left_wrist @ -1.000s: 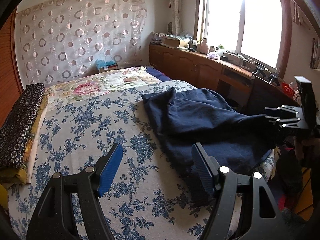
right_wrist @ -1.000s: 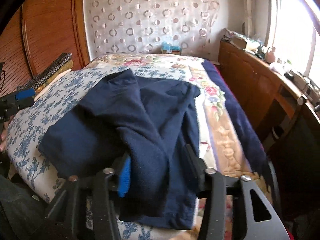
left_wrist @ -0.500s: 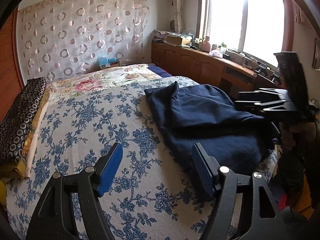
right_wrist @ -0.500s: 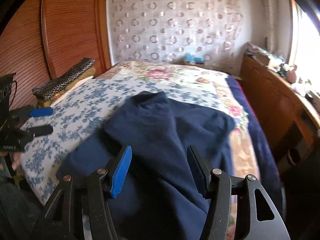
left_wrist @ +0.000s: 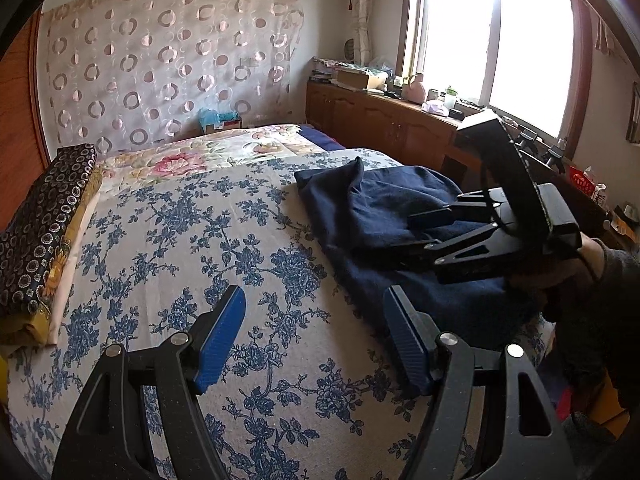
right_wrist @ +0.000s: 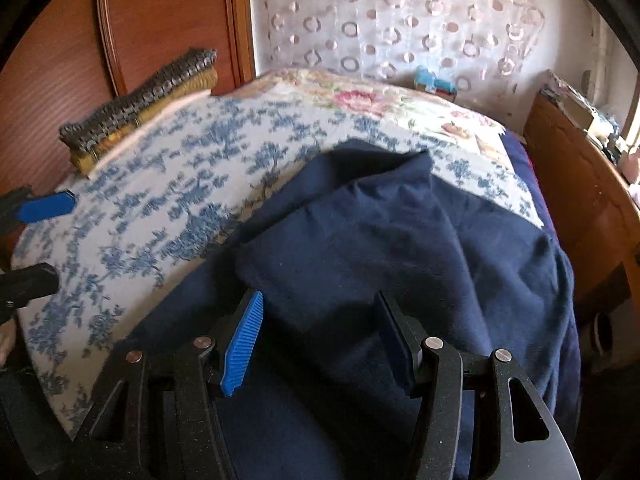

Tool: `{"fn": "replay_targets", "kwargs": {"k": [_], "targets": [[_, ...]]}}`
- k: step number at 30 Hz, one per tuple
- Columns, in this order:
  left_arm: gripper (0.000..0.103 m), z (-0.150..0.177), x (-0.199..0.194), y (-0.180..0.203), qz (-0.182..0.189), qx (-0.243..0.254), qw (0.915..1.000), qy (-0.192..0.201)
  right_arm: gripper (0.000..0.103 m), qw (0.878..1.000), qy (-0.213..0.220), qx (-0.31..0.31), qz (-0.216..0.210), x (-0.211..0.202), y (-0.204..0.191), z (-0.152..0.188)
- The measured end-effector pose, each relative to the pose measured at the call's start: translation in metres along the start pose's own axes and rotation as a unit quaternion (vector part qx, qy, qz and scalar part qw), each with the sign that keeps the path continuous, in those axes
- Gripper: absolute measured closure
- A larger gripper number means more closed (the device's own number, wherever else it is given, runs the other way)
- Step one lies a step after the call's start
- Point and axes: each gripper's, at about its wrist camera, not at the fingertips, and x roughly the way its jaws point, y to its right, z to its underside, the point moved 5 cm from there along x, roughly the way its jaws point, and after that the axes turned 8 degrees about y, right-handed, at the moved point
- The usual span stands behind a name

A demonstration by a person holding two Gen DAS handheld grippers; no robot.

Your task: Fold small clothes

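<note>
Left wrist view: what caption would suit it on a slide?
Open left gripper hovers over the floral bedspread while the open right gripper hangs over a rumpled navy garment.

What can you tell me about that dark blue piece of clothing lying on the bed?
The navy garment looks like soft, slightly fuzzy knit or fleece. It lies rumpled and partly doubled over on the blue-flowered bedspread, near the bed's window-side edge, with a raised fold peaking at its far end. The right hand-held gripper hovers over it with fingers apart, not pinching the cloth. Whether it has sleeves or legs cannot be told.
</note>
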Motion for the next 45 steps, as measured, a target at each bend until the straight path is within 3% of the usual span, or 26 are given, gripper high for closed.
{"fn": "replay_targets", "kwargs": {"k": [5, 9, 22, 24, 29, 32, 36, 40, 45], "targets": [[0.031, 0.001, 0.001, 0.000, 0.002, -0.002, 1.0000, -0.001, 0.038, 1.000, -0.004, -0.008, 0.000, 0.004, -0.008, -0.001], [0.031, 0.002, 0.001, 0.001, 0.003, -0.002, 1.0000, -0.002, 0.033, 0.999, -0.009, -0.051, 0.015, 0.007, -0.019, 0.004], [0.031, 0.003, 0.002, 0.003, 0.005, -0.002, 1.0000, -0.004, 0.029, 1.000, -0.015, -0.018, -0.005, 0.016, -0.018, 0.004], [0.031, 0.004, 0.003, 0.003, 0.006, -0.003, 1.0000, -0.006, 0.038, 1.000, -0.013, -0.018, -0.003, 0.015, -0.018, 0.003], [0.031, 0.005, 0.006, 0.004, 0.009, -0.002, 0.9999, -0.009, 0.094, 1.000, -0.007, -0.009, -0.004, 0.005, -0.007, -0.001], [0.031, 0.004, 0.005, 0.005, 0.010, 0.000, 0.9999, -0.008, 0.096, 1.000, 0.007, 0.014, -0.014, -0.005, 0.003, -0.007], [0.031, 0.005, 0.006, 0.006, 0.012, -0.002, 0.9999, -0.010, 0.096, 0.998, 0.056, 0.036, 0.004, -0.031, 0.028, -0.028], [0.031, 0.005, 0.006, 0.007, 0.014, -0.002, 0.9998, -0.011, 0.096, 0.993, 0.089, 0.039, 0.062, -0.049, 0.067, -0.048], [0.031, 0.006, 0.008, 0.010, 0.017, 0.000, 0.9998, -0.014, 0.096, 0.984, 0.082, 0.068, 0.143, -0.048, 0.128, -0.048]]}}
